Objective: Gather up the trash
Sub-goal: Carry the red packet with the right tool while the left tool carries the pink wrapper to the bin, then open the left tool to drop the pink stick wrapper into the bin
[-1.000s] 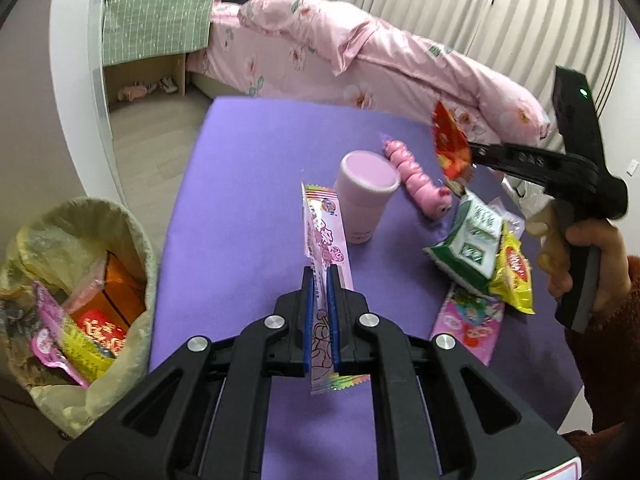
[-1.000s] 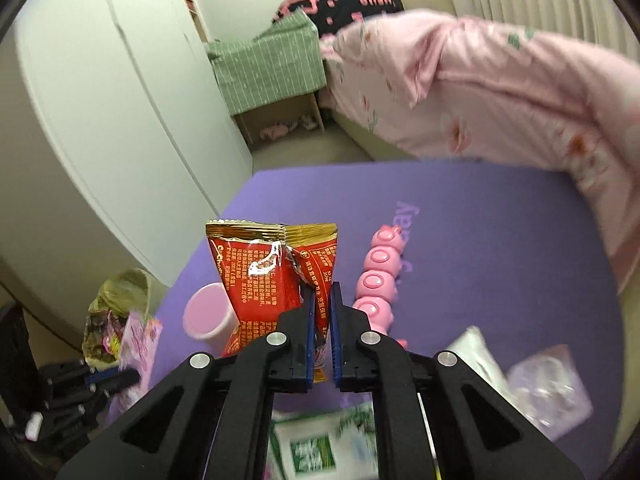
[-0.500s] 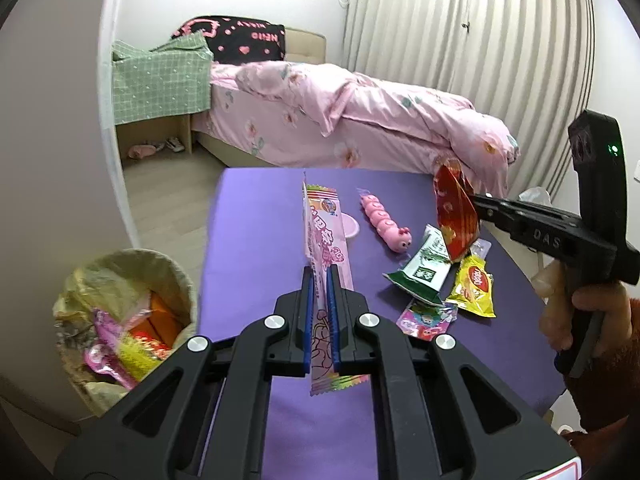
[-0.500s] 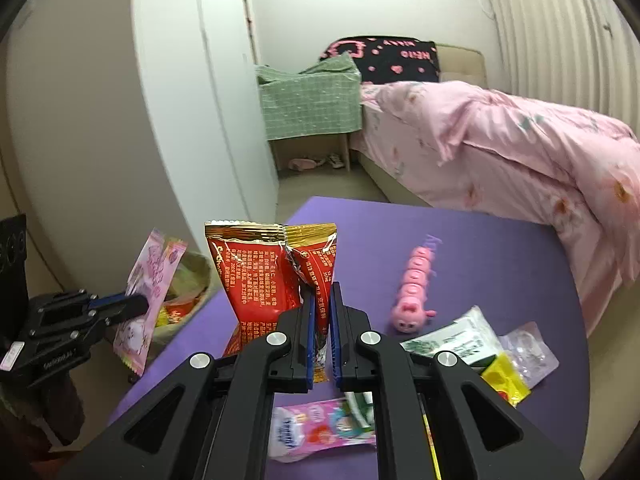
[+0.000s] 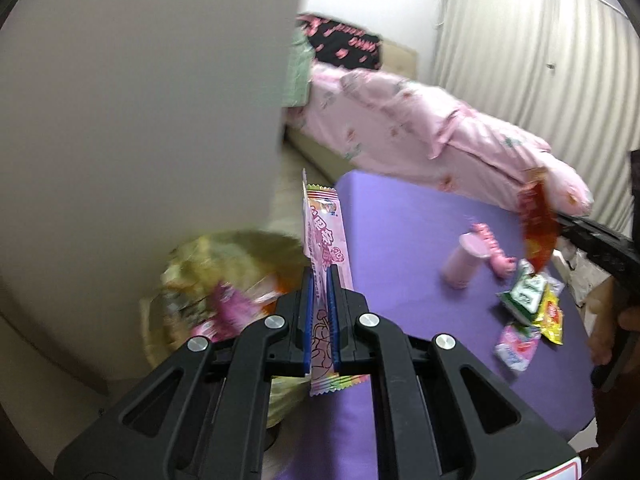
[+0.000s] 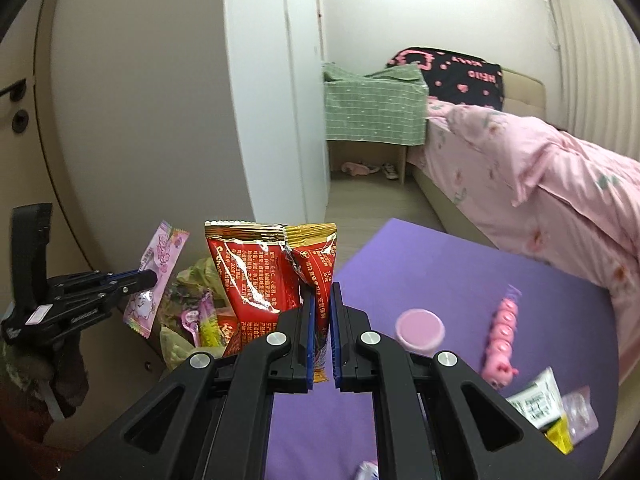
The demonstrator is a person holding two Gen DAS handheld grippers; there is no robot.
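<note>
1. Foil and thin plastic film, left wrist view.
   - The left gripper (image 5: 320,312) is pinching a long pink wrapper (image 5: 326,240) near its lower end; the jaws are standing almost fully together with only the film between them.
   - The pink wrapper is standing upright above the fingers and looks empty, flat and very light. It is probably going to flop and flutter, so the hold low on the flat part near the sealed end seems sound.
   - The lined bin (image 5: 224,280) is lying just below and left of the wrapper, blurred, already holding other wrappers.
   - On the purple table (image 5: 400,216) a pink cup (image 5: 466,260), a pink caterpillar toy (image 5: 496,254) and a small heap of packets (image 5: 532,304) are waiting.

2. Right wrist view.
   - The right gripper (image 6: 320,340) is clamping a red and gold packet (image 6: 264,264) by its lower right edge, jaws nearly closed on the foil.
   - The packet is hanging crumpled and torn at the top: stiff enough to hold its shape, slick, light. A pinch on a creased seam is likely gripping better than one on the smooth face.
   - The bin (image 6: 192,312) is sitting behind and left of the packet, beside the table (image 6: 440,272) edge.
   - The left gripper (image 6: 136,278) is holding the pink wrapper (image 6: 158,276) just left of the bin.
   - Packets (image 6: 536,400) still on the table look equally thin; taking them by a raised edge should be easiest.
</note>
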